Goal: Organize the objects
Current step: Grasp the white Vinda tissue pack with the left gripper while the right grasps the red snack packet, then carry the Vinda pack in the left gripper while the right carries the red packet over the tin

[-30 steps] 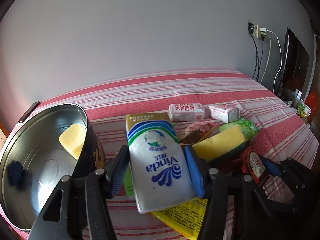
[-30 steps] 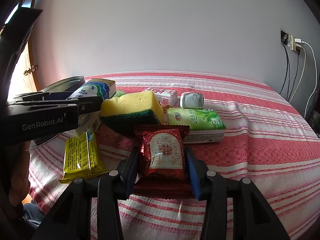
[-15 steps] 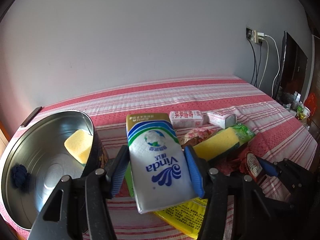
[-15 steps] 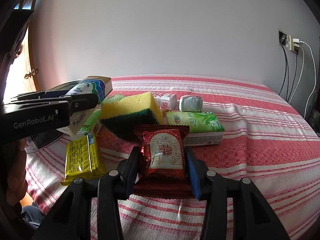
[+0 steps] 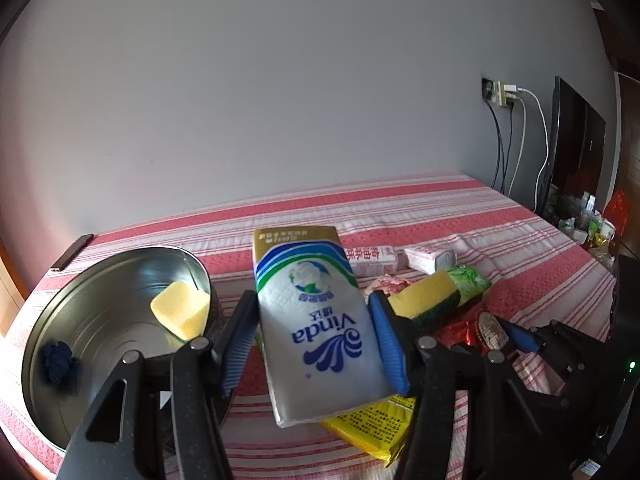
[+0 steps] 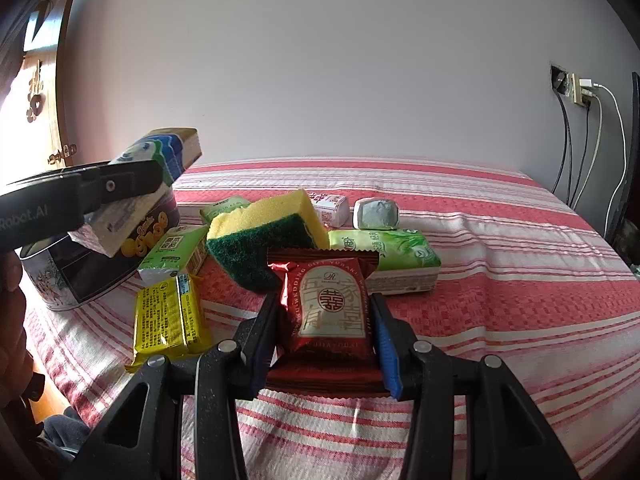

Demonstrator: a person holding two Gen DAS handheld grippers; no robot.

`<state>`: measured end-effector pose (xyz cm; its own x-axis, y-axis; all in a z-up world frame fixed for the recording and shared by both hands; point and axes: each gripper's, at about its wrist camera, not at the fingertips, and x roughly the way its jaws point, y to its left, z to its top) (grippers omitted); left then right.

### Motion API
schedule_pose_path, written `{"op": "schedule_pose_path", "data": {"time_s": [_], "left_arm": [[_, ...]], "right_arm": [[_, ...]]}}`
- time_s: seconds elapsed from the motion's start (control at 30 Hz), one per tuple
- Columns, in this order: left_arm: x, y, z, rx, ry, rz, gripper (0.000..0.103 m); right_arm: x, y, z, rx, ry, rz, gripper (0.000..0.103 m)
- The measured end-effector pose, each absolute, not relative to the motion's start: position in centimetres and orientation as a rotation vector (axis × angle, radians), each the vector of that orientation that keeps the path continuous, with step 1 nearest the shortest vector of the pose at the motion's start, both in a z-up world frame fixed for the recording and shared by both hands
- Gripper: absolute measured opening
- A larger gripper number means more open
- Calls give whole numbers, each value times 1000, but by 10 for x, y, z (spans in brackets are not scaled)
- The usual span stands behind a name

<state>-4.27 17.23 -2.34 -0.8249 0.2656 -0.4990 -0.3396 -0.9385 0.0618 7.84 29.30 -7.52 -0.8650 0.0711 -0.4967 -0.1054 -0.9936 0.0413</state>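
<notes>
My left gripper (image 5: 314, 320) is shut on a white and blue Vinda tissue pack (image 5: 316, 316), held in the air above the bed; the right wrist view shows the same tissue pack (image 6: 156, 160) raised over the round metal tin (image 6: 104, 256). The tin (image 5: 80, 360) lies left of the pack, with a yellow sponge (image 5: 182, 314) and a dark blue thing (image 5: 58, 360) inside. My right gripper (image 6: 326, 320) is shut on a red foil snack packet (image 6: 330, 312) low over the striped bedcover (image 6: 500, 288).
On the bedcover lie a yellow-green sponge (image 6: 266, 240), a green tissue pack (image 6: 392, 248), a yellow packet (image 6: 168, 320), a small green pack (image 6: 174, 254), a white-red box (image 6: 332, 208) and a grey wrapped lump (image 6: 376, 214). Wall socket and cables (image 6: 580, 120) are at the right.
My left gripper has risen with the tissue pack, now higher above the tin. The right gripper and its red packet have stayed put.
</notes>
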Motion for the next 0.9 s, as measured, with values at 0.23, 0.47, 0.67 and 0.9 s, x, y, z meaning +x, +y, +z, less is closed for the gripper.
{"op": "schedule_pose_path", "data": {"time_s": [0.23,0.47,0.67,0.9], "left_arm": [[-33,163,-15,-669,189,2735,56],[-27,152,-8,-638,160,2751,56],[-26,141,-5,-630,126,2759,56],[-25,126,-3,-628,94,2774,56]], "right_arm": [[92,286,-61,-734,93,2937,47],[100,280,-48,-691,80,2951,47],[101,277,-41,-668,69,2959,47],[101,273,-33,-640,63,2979,47]]}}
